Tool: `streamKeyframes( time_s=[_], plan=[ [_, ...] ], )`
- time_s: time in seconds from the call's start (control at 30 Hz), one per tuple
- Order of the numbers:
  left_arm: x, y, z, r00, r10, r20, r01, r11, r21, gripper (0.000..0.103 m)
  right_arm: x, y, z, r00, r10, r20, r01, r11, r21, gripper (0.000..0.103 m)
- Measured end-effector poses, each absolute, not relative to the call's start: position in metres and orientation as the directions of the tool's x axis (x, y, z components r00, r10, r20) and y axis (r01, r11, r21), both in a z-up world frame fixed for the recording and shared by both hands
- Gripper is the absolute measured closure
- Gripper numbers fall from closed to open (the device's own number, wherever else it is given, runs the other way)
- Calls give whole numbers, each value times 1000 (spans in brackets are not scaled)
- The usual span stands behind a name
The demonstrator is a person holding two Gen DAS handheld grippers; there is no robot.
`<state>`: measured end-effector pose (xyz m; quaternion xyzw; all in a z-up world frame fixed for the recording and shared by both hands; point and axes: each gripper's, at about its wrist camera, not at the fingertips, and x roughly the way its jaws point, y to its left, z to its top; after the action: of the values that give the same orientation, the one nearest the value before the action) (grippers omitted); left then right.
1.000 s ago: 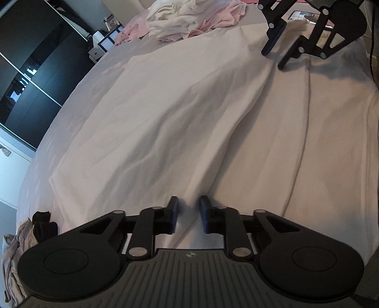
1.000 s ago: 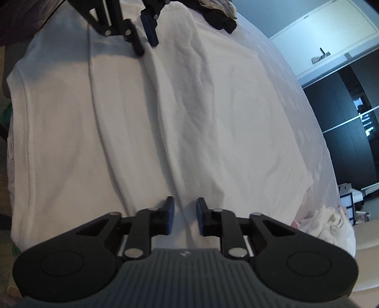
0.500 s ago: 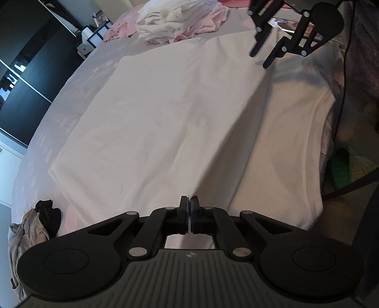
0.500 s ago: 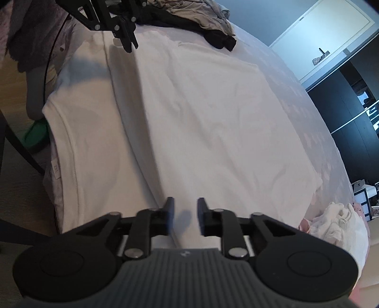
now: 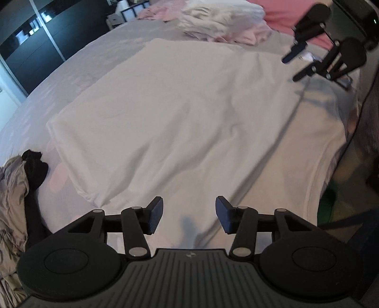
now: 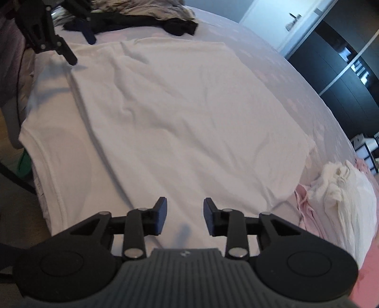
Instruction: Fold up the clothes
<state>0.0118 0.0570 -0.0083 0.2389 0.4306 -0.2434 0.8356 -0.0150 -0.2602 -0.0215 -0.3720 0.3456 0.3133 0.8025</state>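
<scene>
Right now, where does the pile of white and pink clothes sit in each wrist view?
Left wrist view: the white and pink pile lies at the top centre, beyond the far end of the white T-shirt.
Right wrist view: the pile lies at the lower right, beside the shirt's edge.
Shared landmark: the dark wardrobe doors.

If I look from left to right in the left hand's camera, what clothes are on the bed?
Grey and black clothes pile → white T-shirt spread flat. At the far end lies the white and pink pile; beyond the shirt's right side, the right gripper hovers.
</scene>
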Motion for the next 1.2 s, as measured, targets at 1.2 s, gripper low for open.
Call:
streamKeyframes(
  time_s=[1.2],
  plan=[
    [108, 113, -16, 549, -244, -799, 277, 955, -102, 95, 198, -345, -38, 427, 2, -904, 45, 999, 23, 100]
  ],
)
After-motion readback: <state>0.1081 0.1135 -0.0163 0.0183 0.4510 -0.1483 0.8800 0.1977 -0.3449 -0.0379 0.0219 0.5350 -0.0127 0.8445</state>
